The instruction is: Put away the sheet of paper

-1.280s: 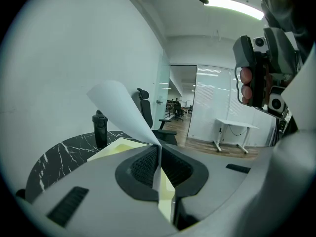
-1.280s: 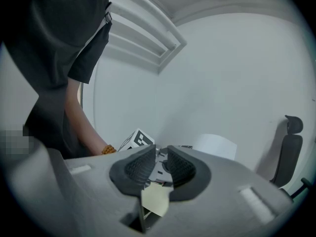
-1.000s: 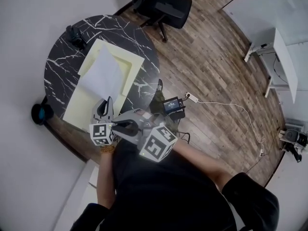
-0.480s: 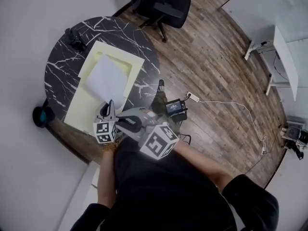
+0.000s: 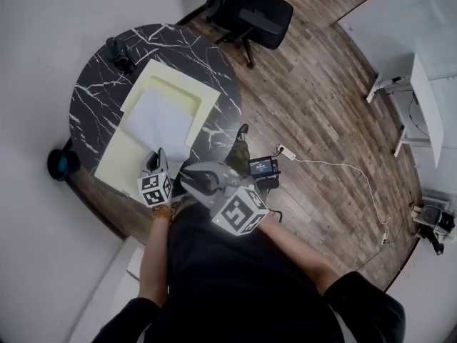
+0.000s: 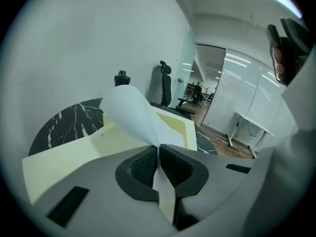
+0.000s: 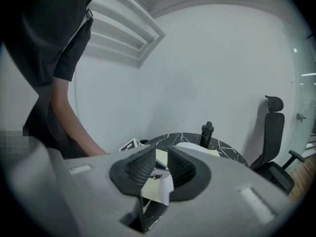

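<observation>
1. the sheet (image 5: 158,114) lies over the far half of the open yellow folder (image 5: 123,164) on the round table (image 5: 91,98). its near edge curls up off the folder.
2. the left gripper (image 5: 158,156) is clamped shut on that near edge, with the paper pinched between its pads.
3. the right gripper (image 5: 196,181) hangs just beside it at the table's near edge. its jaws stand a little apart with nothing pinched; the folder and paper show only beyond the gap.
4. progress, as i judge it: well along. the sheet is over the folder but not yet flat or let go.
5. probably left: lower the edge, release it, and perhaps fold the near flap over.
6. count: one sheet, one folder, one table, two grippers, one dark bottle (image 5: 118,51) at the table's far rim, one office chair (image 5: 253,9) beyond.
</observation>
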`<state>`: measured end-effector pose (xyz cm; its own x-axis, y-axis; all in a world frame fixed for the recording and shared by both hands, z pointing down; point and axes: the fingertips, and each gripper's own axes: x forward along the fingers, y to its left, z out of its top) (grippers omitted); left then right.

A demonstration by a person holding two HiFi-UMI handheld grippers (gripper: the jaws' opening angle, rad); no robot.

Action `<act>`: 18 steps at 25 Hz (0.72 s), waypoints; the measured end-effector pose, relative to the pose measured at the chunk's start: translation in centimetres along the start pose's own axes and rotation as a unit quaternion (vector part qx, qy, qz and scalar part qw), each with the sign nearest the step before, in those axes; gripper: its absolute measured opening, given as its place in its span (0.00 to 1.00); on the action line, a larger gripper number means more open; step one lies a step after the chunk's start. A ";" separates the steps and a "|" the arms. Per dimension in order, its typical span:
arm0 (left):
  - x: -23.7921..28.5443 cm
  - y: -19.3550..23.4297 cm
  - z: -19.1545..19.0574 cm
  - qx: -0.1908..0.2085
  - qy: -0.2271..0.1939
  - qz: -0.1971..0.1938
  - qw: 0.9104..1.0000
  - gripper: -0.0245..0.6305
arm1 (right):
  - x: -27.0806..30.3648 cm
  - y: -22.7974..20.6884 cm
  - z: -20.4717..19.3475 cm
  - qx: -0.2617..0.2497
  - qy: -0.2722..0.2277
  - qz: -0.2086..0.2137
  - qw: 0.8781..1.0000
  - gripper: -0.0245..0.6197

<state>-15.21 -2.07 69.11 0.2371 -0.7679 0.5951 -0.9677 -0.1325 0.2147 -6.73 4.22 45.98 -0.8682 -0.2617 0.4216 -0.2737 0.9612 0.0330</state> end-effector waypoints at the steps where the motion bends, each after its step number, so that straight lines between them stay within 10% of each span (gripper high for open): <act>1: 0.0 0.5 -0.4 -0.009 0.005 0.007 1.000 0.07 | -0.1 0.1 -0.1 0.002 0.001 0.000 1.000 0.14; 18: 1.9 3.7 -5.3 -0.065 0.089 0.061 0.992 0.07 | -1.5 -0.5 -0.2 0.010 0.002 -0.008 1.000 0.14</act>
<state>-17.86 -0.70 75.19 0.1417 -0.6483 0.7481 -0.9737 0.0448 0.2232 -5.24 4.16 45.56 -0.8617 -0.2774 0.4249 -0.2963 0.9548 0.0226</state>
